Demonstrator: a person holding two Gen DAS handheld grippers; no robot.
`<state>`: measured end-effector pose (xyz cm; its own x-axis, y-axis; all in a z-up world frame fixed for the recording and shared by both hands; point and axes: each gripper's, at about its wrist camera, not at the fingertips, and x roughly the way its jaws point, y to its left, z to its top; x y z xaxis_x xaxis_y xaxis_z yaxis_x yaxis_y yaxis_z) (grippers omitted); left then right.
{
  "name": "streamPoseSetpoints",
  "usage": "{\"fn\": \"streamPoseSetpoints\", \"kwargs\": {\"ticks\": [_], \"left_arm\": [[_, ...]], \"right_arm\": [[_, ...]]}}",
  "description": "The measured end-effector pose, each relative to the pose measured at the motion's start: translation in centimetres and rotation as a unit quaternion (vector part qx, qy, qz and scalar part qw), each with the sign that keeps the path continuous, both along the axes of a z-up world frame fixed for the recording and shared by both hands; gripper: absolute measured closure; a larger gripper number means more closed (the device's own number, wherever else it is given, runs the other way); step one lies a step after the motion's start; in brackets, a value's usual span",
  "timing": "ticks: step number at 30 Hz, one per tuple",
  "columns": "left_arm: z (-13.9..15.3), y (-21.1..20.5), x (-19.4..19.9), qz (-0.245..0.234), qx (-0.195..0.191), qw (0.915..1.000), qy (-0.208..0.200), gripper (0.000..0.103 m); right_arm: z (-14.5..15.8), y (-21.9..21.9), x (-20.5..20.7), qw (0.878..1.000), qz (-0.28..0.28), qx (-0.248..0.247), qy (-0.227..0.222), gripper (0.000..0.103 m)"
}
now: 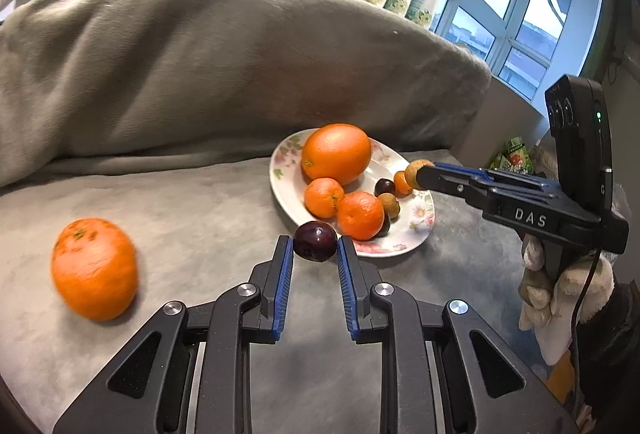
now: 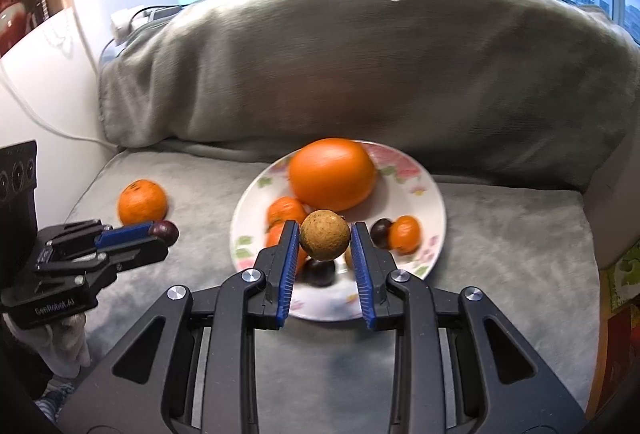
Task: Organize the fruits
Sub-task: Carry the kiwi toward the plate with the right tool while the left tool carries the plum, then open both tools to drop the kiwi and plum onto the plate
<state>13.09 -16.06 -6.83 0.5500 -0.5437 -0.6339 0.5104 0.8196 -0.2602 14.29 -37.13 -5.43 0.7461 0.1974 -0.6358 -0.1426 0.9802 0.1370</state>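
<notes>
A grey plush blanket point(image 2: 360, 74) is seen draped over the seat back and cushion. On the cushion a white oval floral-print plate point(image 2: 424, 194) is set, at 12 o'clock from the right gripper.

On the plate a large smooth orange point(image 2: 332, 174) is placed at its 12 o'clock side. Two small mandarins point(image 1: 324, 197) are lodged below it, touching. A tiny orange fruit point(image 2: 405, 234) and a dark round fruit point(image 2: 380, 230) are found at the plate's 3 o'clock edge; a tan longan point(image 1: 389, 205) lies mid-plate.

Off the plate, one loose orange mandarin point(image 1: 94, 268) is left on the cushion at 9 o'clock, well apart.

The left gripper point(image 1: 315, 246) is clamped narrowly on a dark purple round plum-like fruit point(image 1: 315, 241), held just beside the plate's near rim. The right gripper point(image 2: 325, 240) is clamped on a rough tan-brown round longan-type fruit point(image 2: 325, 240), held above the plate.

Judgement: most of the fruit is already gathered. Two held pieces remain to be set down; the loose mandarin is not yet collected.
</notes>
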Motion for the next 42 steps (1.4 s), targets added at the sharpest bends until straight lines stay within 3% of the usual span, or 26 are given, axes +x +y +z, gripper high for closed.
{"fn": "streamPoseSetpoints", "kwargs": {"ticks": [13, 28, 29, 31, 36, 39, 42], "left_arm": [[-0.1, -4.3, 1.7, -0.019, 0.022, 0.9996, -0.004, 0.082], [0.4, -5.7, 1.7, -0.029, 0.029, 0.9991, -0.012, 0.081], [0.5, -5.8, 1.7, -0.029, 0.030, 0.9990, -0.013, 0.081], [0.5, -5.9, 1.7, -0.030, 0.033, 0.9989, -0.016, 0.080], [0.7, -5.9, 1.7, -0.029, 0.031, 0.9990, -0.017, 0.074], [0.7, -5.8, 1.7, -0.028, 0.031, 0.9990, -0.019, 0.062], [0.8, -5.7, 1.6, -0.026, 0.032, 0.9989, -0.022, 0.053]], "right_arm": [[-1.3, -2.2, 2.7, 1.000, -0.023, -0.009, 0.016, 0.075], [-1.5, -2.5, 3.8, 1.000, -0.022, -0.003, 0.019, 0.074], [-1.4, -2.5, 3.9, 1.000, -0.022, -0.003, 0.019, 0.071], [-1.4, -2.4, 3.8, 1.000, -0.023, -0.004, 0.017, 0.046], [-1.1, -2.3, 3.5, 1.000, -0.026, -0.004, 0.009, 0.043], [-0.9, -2.4, 3.5, 1.000, -0.028, -0.004, 0.008, 0.042], [-0.8, -2.4, 3.4, 0.999, -0.032, -0.008, 0.006, 0.031]]}}
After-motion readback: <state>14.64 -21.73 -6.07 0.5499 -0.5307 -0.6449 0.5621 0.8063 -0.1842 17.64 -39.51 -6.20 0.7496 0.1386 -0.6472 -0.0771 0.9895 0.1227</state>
